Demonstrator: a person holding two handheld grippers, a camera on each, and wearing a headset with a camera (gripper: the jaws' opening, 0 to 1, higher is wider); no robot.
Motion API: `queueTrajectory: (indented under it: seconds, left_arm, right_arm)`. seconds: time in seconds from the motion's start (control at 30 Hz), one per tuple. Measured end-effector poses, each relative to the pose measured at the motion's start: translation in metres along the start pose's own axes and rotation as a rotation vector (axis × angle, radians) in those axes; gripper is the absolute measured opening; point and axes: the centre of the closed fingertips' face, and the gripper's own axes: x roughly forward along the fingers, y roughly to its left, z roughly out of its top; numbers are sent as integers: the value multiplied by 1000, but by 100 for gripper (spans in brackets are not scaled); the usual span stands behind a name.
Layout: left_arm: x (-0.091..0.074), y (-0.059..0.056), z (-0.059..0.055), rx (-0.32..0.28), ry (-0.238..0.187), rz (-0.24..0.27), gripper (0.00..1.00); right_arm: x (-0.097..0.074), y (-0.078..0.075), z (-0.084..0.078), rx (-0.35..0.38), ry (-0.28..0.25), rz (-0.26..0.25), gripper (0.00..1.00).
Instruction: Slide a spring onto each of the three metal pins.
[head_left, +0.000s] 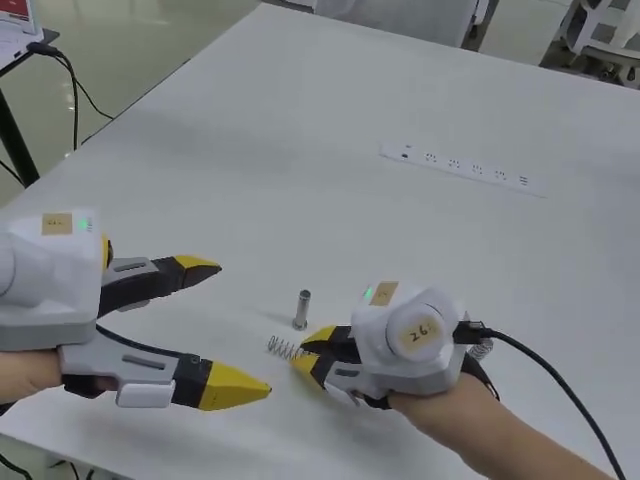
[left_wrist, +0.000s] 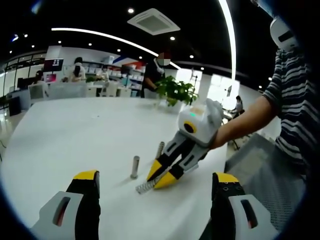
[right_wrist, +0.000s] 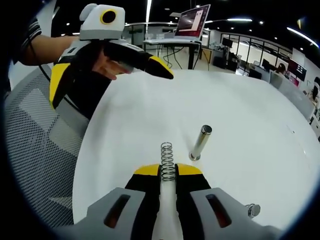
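Right gripper (right_wrist: 168, 172) is pinched on one end of a spring (right_wrist: 167, 159), whose free end pokes forward. A bare upright pin (right_wrist: 201, 142) stands just beyond; left gripper (head_left: 240, 328) is wide open, empty. Probably the threading step: next, line the free end over the pin top and slide down.

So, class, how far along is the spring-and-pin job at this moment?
Done: nothing certain; the upright pin is bare, and a second pin beyond the right gripper is too small to judge. In hand: the right gripper is shut on a spring near the upright pin; the left gripper is open, empty. Left: threading this spring, then the rest.
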Motion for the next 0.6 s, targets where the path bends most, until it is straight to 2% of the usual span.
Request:
queueTrajectory:
  seconds: [0.5,0.6]
  left_arm:
    - [3,-3,0,-3,5,-8,89]
    - [4,-5,1,-1,10,-14,89]
  right_arm:
    - [0,1,-3,-60,8,19,8]
    - [-1,0,-2,-51,13,22,8]
